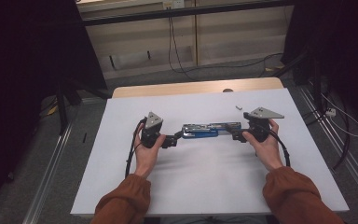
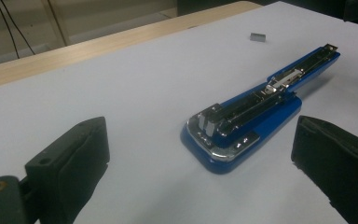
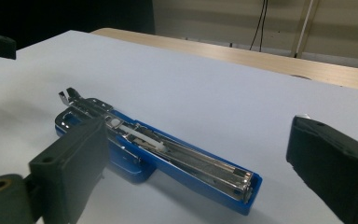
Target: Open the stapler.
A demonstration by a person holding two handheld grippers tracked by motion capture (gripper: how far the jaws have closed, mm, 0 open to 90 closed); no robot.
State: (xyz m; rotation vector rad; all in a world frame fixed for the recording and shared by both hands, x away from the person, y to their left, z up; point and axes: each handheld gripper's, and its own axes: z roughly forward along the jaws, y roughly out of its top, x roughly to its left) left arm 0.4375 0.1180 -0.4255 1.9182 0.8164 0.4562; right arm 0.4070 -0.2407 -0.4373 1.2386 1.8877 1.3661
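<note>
While one blue stapler (image 1: 205,130) lies mid-table (image 1: 205,186), one loose staple strip (image 1: 237,107) sits nearer the far edge; left gripper (image 1: 175,139) and right gripper (image 1: 235,134) both stand apart, holding nothing.

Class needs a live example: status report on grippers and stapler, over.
Left gripper open, right gripper open, neither gripping. Stapler flat on table, opened out, between them. Staple strip lying beyond, not in the way.
</note>
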